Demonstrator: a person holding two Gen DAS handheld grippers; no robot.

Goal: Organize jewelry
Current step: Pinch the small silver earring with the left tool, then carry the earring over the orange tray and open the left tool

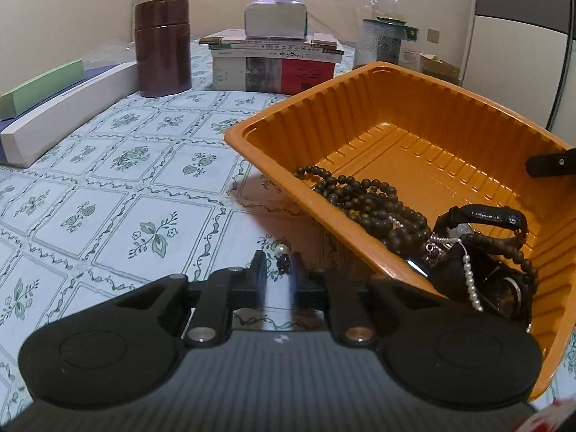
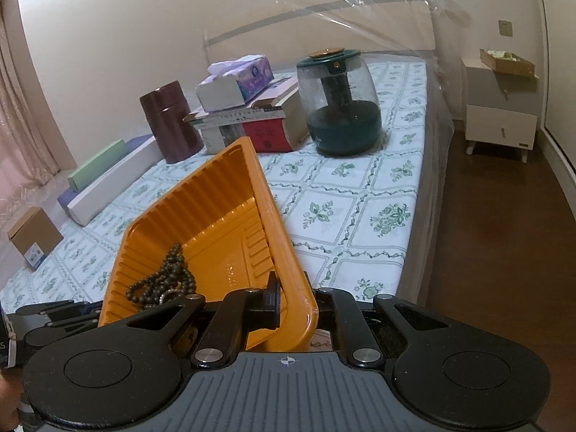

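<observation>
You have one orange tray (image 1: 414, 133), tilted, its near corner raised off the flowered tablecloth (image 1: 108, 187). Your right gripper (image 2: 291, 302) is clamped on the tray's near wall. Your left gripper (image 1: 279, 270) sits just outside the tray's left wall, nearly closed on one small earring (image 1: 282, 259) with a white bead above a dark one; whether the pads press it is hard to tell.

Inside the tray, count one dark bead string (image 1: 363, 198), one pearl strand (image 1: 471, 284) and one black watch (image 1: 493, 216). They lie tangled at the low end, so further pieces cannot be separated.

Behind the tray stand one brown canister (image 1: 162, 46), one book stack (image 1: 273, 64) with one tissue box (image 1: 275, 18) on top, and one glass jar (image 2: 338, 104).
</observation>
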